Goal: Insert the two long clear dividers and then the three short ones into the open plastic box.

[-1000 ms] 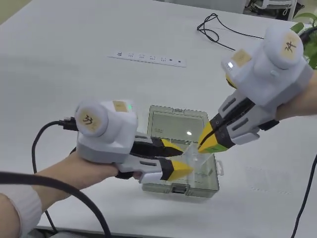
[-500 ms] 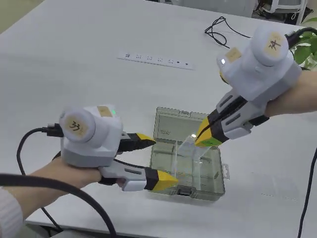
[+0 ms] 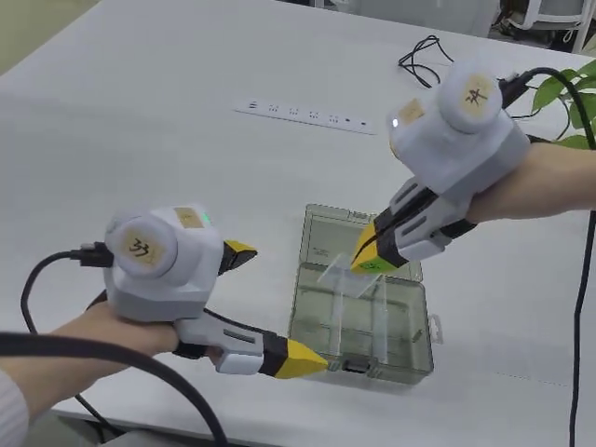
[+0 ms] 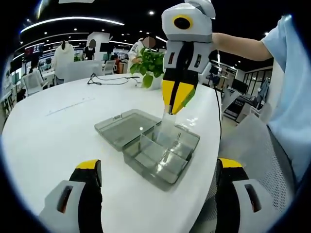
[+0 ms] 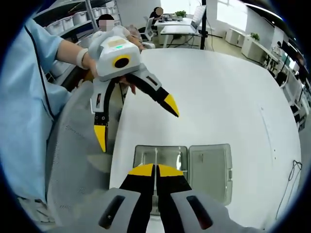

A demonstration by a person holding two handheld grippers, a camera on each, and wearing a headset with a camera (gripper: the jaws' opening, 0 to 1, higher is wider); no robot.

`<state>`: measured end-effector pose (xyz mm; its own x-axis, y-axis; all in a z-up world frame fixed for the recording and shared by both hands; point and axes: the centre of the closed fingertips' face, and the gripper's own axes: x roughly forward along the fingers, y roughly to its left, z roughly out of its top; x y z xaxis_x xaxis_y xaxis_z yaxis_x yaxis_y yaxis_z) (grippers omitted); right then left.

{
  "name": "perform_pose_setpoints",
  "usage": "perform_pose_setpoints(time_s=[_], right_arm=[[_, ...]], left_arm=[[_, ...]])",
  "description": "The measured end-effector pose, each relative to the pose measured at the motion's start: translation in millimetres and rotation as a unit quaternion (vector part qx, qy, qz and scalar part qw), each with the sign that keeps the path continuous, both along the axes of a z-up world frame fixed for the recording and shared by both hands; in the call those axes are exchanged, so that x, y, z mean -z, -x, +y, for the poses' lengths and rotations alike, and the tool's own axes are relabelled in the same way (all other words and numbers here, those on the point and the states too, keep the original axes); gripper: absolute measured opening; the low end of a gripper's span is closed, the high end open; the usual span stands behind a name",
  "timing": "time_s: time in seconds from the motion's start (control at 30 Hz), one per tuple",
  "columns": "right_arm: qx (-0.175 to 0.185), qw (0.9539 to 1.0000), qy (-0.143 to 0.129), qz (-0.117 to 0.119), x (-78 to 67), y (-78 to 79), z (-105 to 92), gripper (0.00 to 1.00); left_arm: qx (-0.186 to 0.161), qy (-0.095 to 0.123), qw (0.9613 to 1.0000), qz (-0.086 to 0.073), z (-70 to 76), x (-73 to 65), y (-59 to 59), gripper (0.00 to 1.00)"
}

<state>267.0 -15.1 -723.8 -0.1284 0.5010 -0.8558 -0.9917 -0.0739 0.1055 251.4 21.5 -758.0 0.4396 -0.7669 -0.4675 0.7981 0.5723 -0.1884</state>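
Thin clear plastic divider, centre frame, hangs tilted over the open smoky-grey plastic box on the white worktop. Prob. light, stiff, slick & brittle; best held by its top edge. Right claw is clamped on it, pointing down-left. Left claw, lower left, jaws wide apart, empty.

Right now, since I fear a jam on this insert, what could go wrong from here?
The clear divider hangs tilted from the shut right gripper, so it may enter crooked and jam. The left gripper is open and apart from the box, which lies near the table edge; a hard push could slide it.
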Motion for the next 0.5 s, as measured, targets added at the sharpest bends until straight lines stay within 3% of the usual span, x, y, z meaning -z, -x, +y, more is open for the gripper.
perform_pose_setpoints(time_s=[0.5], right_arm=[[-0.006, 1.0000, 0.004, -0.001, 22.9, -3.6, 10.2, 0.02]], left_arm=[[-0.011, 0.003, 0.9999, 0.008, 6.3, 5.2, 7.2, 1.00]])
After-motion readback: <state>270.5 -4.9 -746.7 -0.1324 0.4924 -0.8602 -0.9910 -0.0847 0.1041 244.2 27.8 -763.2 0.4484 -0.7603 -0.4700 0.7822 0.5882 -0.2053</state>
